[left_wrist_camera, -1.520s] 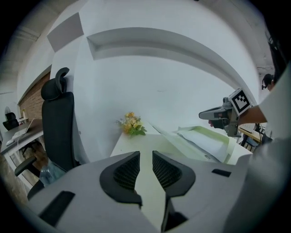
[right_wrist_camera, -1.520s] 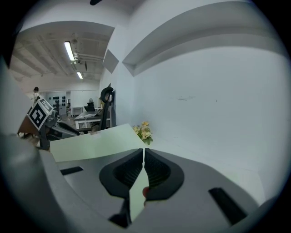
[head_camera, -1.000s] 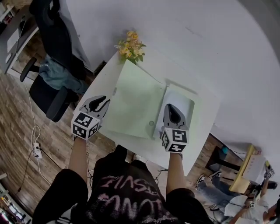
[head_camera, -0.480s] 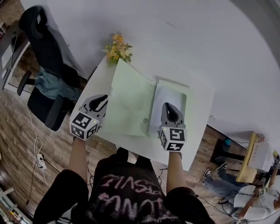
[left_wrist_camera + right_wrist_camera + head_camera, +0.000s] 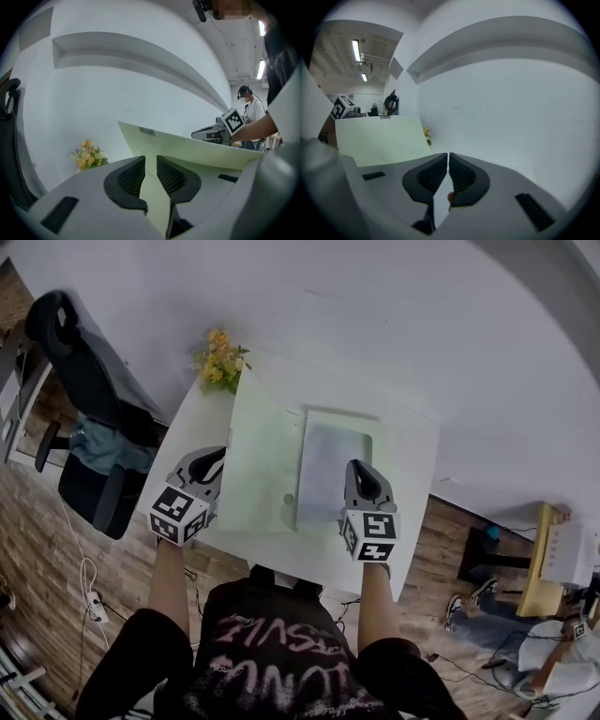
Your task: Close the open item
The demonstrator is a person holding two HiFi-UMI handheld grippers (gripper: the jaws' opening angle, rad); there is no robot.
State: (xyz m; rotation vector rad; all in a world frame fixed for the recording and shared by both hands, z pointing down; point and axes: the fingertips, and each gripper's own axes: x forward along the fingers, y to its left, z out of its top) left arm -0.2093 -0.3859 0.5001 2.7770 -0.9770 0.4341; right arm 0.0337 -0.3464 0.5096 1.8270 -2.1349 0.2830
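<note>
Left hand-held gripper [image 5: 151, 169] clenched on green folder cover [image 5: 261, 460] edge, cover lifted. Right hand-held gripper [image 5: 362, 472] pinched closed at white sheet's [image 5: 328, 460] 5 o'clock. Open tabletop [image 5: 410, 465] toward 3 o'clock.

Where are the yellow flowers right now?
In the head view, the yellow flowers sit at the table's far left corner by the wall, just beyond the green folder's lifted cover.

A white rectangular counter [image 5: 403, 484] stands against a white wall [image 5: 375, 324]; on it lies an open pale green plastic folder [image 5: 262, 460], filling most of the top, and a small bunch of yellow flowers [image 5: 218, 360] sits at its far left corner
</note>
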